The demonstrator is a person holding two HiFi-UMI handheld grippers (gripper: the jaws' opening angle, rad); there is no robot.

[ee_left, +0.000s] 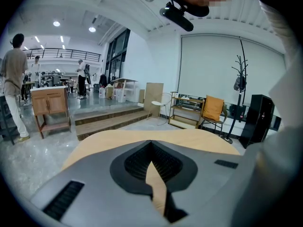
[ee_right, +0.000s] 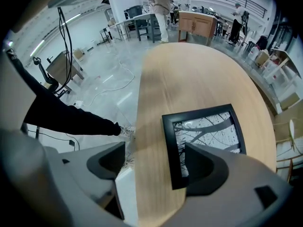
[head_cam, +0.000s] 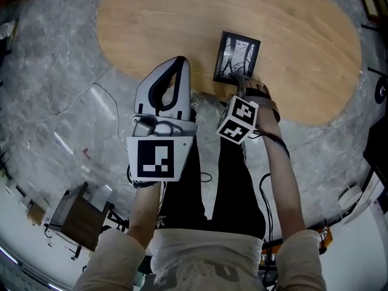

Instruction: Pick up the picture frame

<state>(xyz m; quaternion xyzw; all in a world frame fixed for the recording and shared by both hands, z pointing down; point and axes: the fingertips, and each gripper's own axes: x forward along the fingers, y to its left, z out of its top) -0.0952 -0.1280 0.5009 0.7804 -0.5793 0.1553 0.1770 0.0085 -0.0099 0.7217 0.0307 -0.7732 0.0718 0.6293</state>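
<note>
The right gripper (ee_right: 156, 161) has its jaws spread wide, with nothing clamped. In the right gripper view, the jaw at 3 o'clock lies over the glass at the near end of the picture frame (ee_right: 203, 126). The jaw at 9 o'clock hangs past the edge of the wooden surface (ee_right: 189, 74), above the grey floor (ee_right: 104, 74). The frame's dark left rail and a strip of bare wood sit between the two jaws. Whether the jaw touches the glass cannot be told.

The frame lies flat and face up near the near edge of the surface, showing a black-and-white print of branches. In the head view it is at about 1 o'clock from the middle, its long sides running roughly 12 to 6.

The left gripper (head_cam: 180, 61) is at about 8 o'clock from the frame and well apart from it. Its jaws are closed tip to tip with nothing between them, and the tips reach just over the near edge of the surface.

A thin cable (head_cam: 100, 93) trails over the floor at 9 o'clock.
</note>
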